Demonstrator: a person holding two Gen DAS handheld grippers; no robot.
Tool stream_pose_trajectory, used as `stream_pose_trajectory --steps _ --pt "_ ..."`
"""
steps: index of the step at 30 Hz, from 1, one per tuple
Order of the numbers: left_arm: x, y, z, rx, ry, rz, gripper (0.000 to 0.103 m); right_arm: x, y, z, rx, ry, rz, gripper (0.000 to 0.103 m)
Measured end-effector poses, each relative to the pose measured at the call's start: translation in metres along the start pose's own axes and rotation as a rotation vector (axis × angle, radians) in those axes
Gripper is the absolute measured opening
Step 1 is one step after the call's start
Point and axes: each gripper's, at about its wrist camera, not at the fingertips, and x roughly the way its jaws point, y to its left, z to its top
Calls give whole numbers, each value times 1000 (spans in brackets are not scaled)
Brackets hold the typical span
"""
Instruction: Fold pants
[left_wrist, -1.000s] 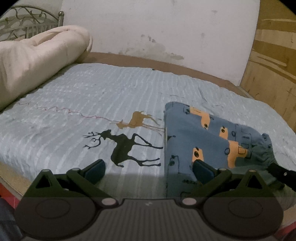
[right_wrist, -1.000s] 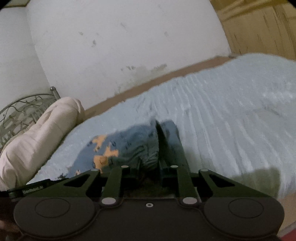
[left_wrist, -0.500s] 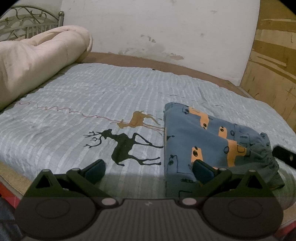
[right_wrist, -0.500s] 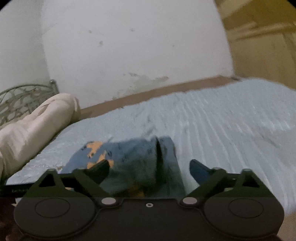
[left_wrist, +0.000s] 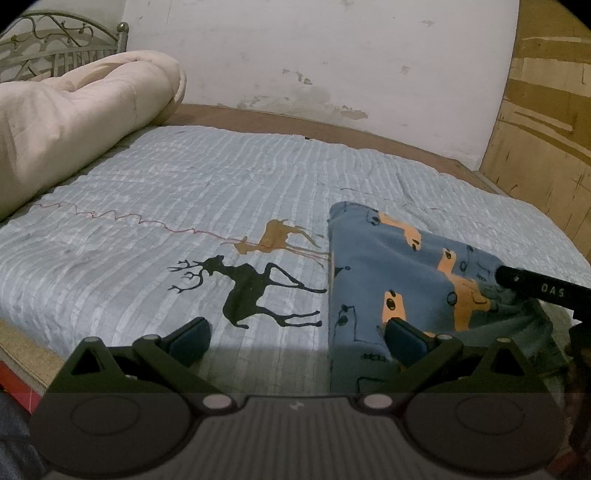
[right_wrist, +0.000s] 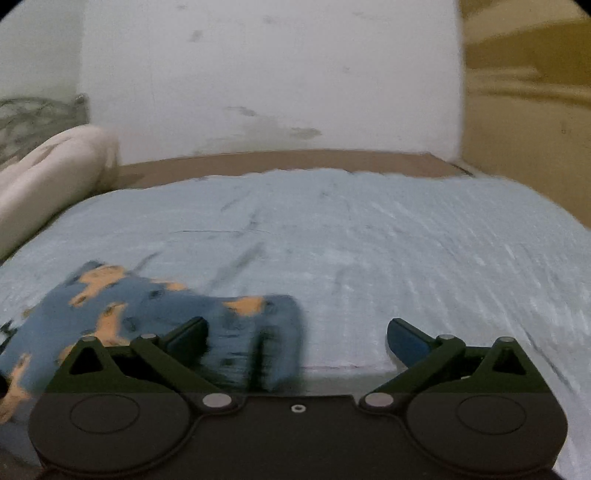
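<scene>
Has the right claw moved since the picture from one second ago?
Yes. The right claw, its jaws just opened and empty, has slid rightward off the pants, which now sit left against the blue bedspread.

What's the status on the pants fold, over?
Left gripper open, empty. Right gripper jaws just opened, nothing between the pads. Pants lie folded on the bed cover. Nothing in the way.

We see the pants (left_wrist: 399, 269) lying on the bed (left_wrist: 221, 184) at lower right of the frame, a rolled quilt (left_wrist: 74, 122) on it at upper left.
</scene>
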Motion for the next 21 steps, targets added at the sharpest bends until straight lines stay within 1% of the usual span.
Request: stream_pose_trajectory --steps 2,5,7,10,13,14,16,21 --pt "0 0 0 3 1 0 102 1 -8 -4 28 -10 -17 102" --pt "-2 0 -1 3 1 5 102 0 -11 -7 38 -14 -14 102" --pt "-3 0 0 -1 1 4 102 -11 -6 -7 30 -49 -11 102" --pt "-4 -2 0 -4 1 0 102 -31 3 -10 40 -82 61 102" --pt "-6 -5 -2 7 3 -2 102 -41 14 -20 29 -50 108 102" --pt "-7 -5 -3 8 4 -5 102 -44 18 -24 17 -35 109 102" --pt "-9 -4 -4 8 8 -10 102 -46 19 -36 -11 -5 79 102" --pt "-13 -4 -8 20 11 -18 102 -64 4 -54 31 -22 87 102"
